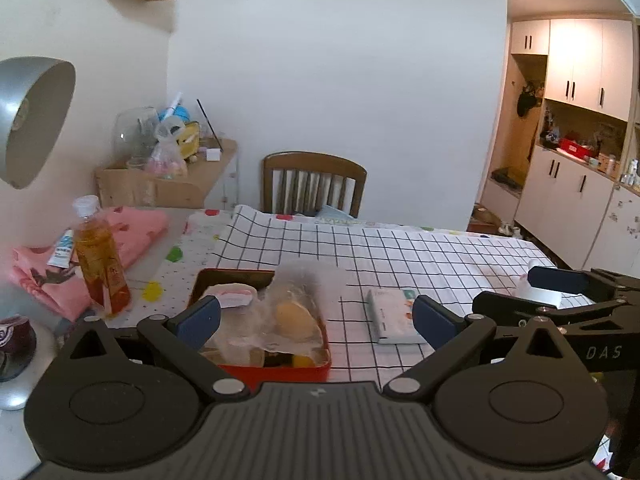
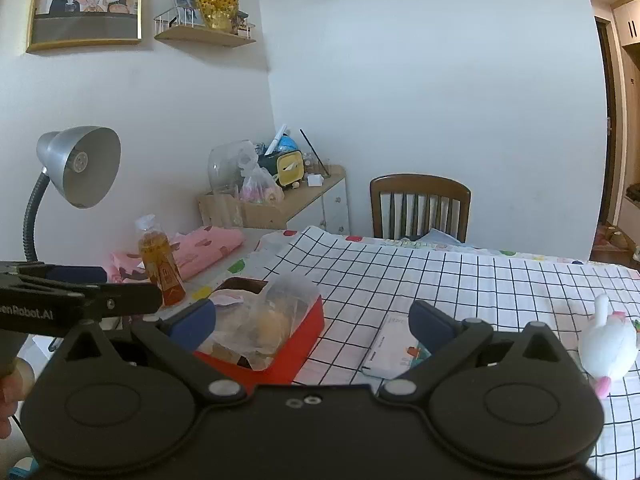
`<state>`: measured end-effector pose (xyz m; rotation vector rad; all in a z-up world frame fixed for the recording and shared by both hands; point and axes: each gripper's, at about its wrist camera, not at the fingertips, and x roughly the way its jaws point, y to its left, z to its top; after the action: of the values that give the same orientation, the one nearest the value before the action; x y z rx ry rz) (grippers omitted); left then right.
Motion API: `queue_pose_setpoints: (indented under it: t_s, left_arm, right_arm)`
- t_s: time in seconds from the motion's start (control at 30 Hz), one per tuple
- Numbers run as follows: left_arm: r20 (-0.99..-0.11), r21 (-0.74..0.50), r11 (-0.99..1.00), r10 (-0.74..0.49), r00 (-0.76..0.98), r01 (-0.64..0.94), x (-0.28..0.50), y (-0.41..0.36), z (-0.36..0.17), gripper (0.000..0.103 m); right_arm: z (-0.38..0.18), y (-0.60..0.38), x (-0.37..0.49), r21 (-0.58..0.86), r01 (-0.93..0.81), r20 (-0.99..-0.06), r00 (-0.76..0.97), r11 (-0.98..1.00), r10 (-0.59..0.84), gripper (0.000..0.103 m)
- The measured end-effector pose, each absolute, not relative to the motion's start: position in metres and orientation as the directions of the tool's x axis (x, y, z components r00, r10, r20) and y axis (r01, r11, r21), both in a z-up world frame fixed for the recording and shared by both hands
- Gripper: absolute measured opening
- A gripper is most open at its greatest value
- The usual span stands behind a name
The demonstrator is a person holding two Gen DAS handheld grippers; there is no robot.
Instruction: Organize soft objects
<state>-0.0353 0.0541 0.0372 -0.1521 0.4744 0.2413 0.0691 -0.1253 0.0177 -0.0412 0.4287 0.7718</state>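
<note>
A red box (image 1: 280, 372) stands on the checked tablecloth, holding a clear plastic bag (image 1: 296, 292) with a yellowish round thing inside. My left gripper (image 1: 316, 322) hangs just in front of the box, open wide, with nothing between its pads. My right gripper (image 2: 312, 326) is open too and empty, a little to the right of the box (image 2: 304, 344). A flat tissue pack (image 2: 394, 350) lies right of the box. Farther right, a white plush toy (image 2: 608, 344) with pink feet lies on the cloth.
A bottle of amber liquid (image 1: 100, 264) and a folded pink cloth (image 1: 132, 232) sit left of the box. A grey desk lamp (image 2: 80, 164) leans over the left side. A wooden chair (image 2: 420, 208) stands at the table's far edge. A hand shows at the lower left of the right wrist view.
</note>
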Motion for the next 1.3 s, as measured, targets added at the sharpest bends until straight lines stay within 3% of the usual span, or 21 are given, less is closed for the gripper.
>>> queue_pose_setpoints:
  t_s: [1.3]
  left_arm:
    - [-0.465,-0.074,0.971,0.167,0.869,-0.226,-0.042,0.044,0.036,0.103]
  right_arm:
    - [0.02,-0.135,0.048,0.101,-0.643,-0.358,0.689,0.759,0.631,0.103]
